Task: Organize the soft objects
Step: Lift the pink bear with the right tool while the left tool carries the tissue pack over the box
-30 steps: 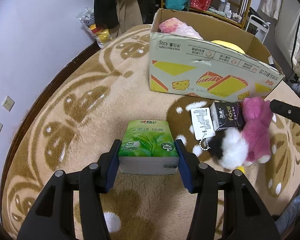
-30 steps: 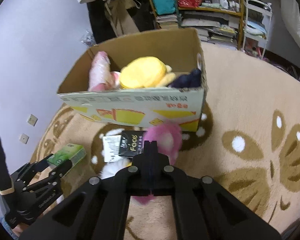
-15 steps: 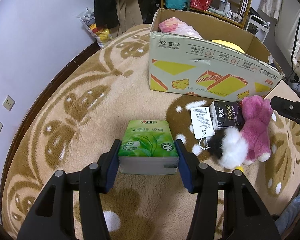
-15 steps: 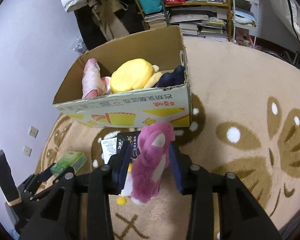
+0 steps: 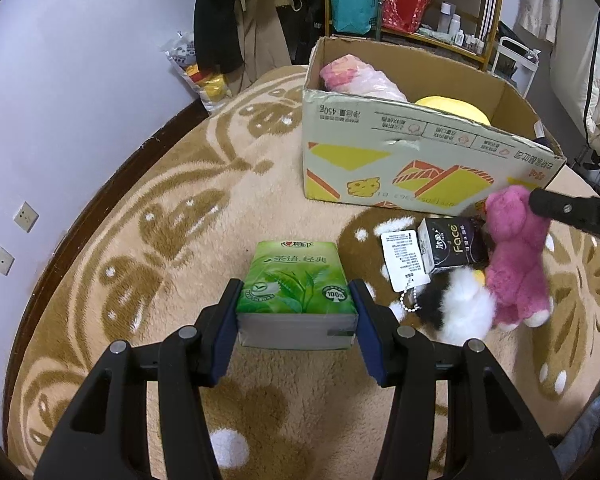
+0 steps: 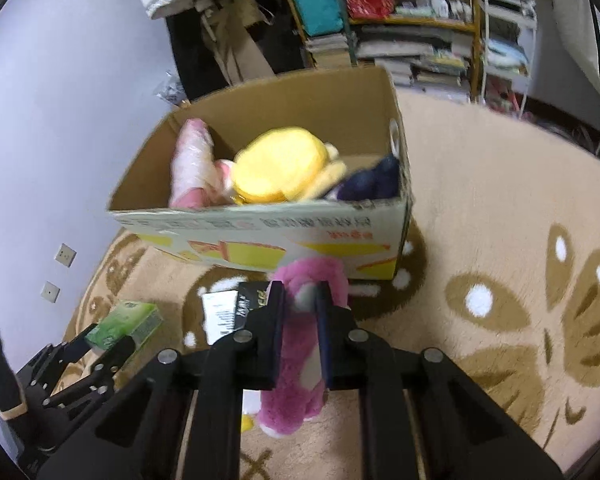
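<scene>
carpet (image 5: pixel 100 248) beneath; left jaws clamp green tissue pack (image 5: pixel 296 280), right view shows jaws squeezing pink plush (image 6: pixel 300 344).

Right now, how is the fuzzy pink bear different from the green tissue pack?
The fuzzy pink bear is furry and floppy; the green tissue pack is a smooth, boxy block. The right gripper squeezes the bear; the left gripper clamps the pack. Both are held outside the cardboard box.

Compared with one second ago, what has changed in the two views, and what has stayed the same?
The right hand-held gripper opened around the fuzzy pink plush bear, closed on it and is lifting it off the beige patterned carpet toward the open cardboard box. The left hand-held gripper still holds the green tissue pack in the same place.
</scene>
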A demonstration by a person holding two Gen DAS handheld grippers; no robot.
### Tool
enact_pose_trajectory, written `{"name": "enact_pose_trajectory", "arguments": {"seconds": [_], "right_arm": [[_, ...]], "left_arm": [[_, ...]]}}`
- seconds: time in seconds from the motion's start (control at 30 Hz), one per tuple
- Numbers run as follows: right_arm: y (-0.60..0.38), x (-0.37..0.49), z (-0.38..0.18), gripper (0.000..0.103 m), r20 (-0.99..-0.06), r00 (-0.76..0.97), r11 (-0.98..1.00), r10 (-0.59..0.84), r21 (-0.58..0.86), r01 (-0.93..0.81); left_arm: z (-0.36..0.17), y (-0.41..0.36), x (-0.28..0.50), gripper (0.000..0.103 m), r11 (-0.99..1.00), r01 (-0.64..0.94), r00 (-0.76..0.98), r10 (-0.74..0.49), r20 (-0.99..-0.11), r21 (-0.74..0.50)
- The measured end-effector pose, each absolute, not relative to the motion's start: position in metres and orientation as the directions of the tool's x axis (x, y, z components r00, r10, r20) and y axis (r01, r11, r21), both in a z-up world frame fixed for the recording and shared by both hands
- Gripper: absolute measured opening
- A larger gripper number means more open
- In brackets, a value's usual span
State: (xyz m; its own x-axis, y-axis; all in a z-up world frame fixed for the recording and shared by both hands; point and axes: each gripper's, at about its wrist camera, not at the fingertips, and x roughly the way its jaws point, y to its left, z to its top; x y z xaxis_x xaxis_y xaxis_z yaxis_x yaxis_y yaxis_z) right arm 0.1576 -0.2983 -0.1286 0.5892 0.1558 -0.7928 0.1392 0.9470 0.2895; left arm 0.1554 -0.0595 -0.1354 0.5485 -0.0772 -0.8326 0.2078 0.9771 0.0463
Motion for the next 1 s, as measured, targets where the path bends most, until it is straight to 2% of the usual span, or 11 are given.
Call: {"name": "enact_pose_trajectory", "arguments": {"seconds": [0.4, 0.57, 0.87, 1.0], "right_arm": [[-0.284, 0.126, -0.050, 0.016, -0.640, 0.760, 0.969, 0.114, 0.241, 0.057], [-0.286, 0.127, -0.033, 0.016, -0.588, 0.805, 0.974, 0.082, 0.220, 0.062], [-0.304, 0.143, -0.007, 0.016, -0.502, 0.863, 0.971, 0.051, 0.228, 0.075], [-0.307, 0.160, -0.006, 0.016, -0.491, 0.870, 0.979, 0.042, 0.196, 0.063]], "left_arm": [[-0.099, -0.068, 0.144, 0.051, 0.973, 0.215, 0.649, -0.075, -0.757, 0.088], [-0.066, -0.072, 0.144, 0.051, 0.970, 0.214, 0.730, -0.079, -0.678, 0.117], [-0.024, -0.077, 0.171, 0.051, 0.974, 0.217, 0.772, -0.132, -0.622, 0.062], [-0.018, -0.090, 0.190, 0.051, 0.968, 0.226, 0.792, -0.120, -0.598, 0.105]]}}
